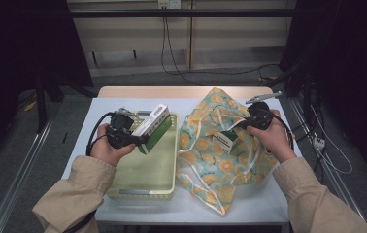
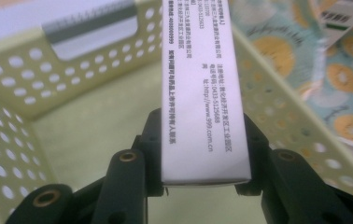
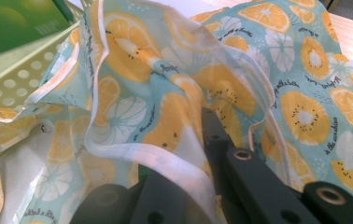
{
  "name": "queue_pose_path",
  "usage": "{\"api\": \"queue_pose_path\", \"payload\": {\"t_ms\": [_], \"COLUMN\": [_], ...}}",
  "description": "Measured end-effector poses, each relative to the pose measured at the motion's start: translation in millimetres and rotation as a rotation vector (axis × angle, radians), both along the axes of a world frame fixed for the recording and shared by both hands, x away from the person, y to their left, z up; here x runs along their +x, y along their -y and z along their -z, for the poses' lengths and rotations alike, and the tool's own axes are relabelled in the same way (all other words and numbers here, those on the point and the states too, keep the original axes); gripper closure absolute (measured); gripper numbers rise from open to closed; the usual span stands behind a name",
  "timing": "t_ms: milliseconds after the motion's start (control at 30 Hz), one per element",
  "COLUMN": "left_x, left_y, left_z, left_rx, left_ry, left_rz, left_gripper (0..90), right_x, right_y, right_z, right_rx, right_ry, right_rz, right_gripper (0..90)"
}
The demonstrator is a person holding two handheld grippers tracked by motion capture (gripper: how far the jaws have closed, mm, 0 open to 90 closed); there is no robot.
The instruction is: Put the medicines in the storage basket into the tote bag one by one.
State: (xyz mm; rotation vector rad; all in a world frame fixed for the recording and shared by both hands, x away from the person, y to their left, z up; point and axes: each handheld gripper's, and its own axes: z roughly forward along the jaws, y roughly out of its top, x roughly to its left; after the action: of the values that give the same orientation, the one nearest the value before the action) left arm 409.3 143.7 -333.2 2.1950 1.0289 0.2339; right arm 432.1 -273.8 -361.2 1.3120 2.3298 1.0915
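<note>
Above the green basket [image 1: 145, 187], the left claw [image 1: 140, 141] clamps a white-and-green box [image 1: 151, 127]; the right claw [image 1: 243, 124] pinches the fruit-print bag [image 1: 220, 165] open. Next, likely, carrying the box across into the bag's mouth.

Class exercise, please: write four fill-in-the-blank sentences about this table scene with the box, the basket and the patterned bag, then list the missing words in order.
1. The left gripper is shut on a white and ____ box.
2. That box hangs over the pale green perforated ____.
3. The right gripper pinches the rim of the ____-patterned cloth bag.
4. A second box sits inside the ____.

Missing words: green; basket; fruit; bag
</note>
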Motion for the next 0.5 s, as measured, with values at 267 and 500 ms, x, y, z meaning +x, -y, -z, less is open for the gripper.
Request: {"api": "queue_pose_path", "payload": {"t_ms": [267, 500], "left_x": [-14.3, -26.2], "left_y": [21.0, 52.7], "left_z": [-35.4, -43.4], "left_rx": [-0.033, -0.036], "left_ry": [0.045, 0.049], "left_rz": [0.114, 0.227], "left_gripper": [63.5, 63.4], "right_x": [0.0, -0.1], "right_y": [0.1, 1.6], "right_z": [-0.8, -1.5], "right_rx": [0.003, 0.006], "right_ry": [0.004, 0.006], "right_rz": [-0.002, 0.003], "right_gripper": [89.2, 89.2]}}
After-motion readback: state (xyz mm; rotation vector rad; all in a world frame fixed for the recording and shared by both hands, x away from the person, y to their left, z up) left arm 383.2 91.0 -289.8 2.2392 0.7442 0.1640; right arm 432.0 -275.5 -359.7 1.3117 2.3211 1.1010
